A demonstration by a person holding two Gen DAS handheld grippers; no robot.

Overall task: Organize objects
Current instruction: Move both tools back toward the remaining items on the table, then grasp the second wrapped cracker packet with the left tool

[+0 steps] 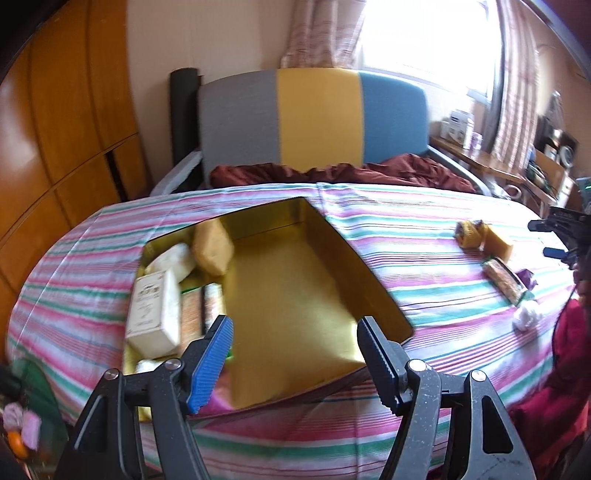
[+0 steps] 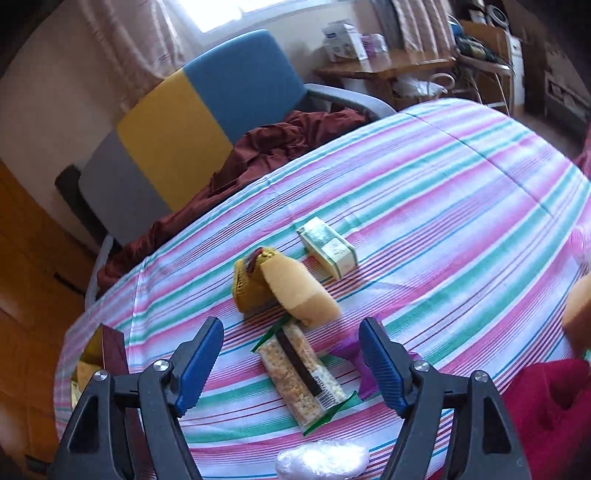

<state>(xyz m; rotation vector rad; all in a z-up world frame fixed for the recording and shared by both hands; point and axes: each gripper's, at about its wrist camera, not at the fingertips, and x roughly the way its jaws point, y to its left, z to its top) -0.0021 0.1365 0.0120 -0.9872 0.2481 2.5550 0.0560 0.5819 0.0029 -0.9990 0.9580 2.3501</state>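
Your left claw: open, empty, over the gold tin.
Your right claw: open, empty, over the cracker packet.
Surface: striped cloth.

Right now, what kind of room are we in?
Most likely a bedroom at home. A bed with a striped sheet and a grey, yellow and blue headboard fills the view; wooden wardrobe doors stand to one side, and a curtained window is behind.
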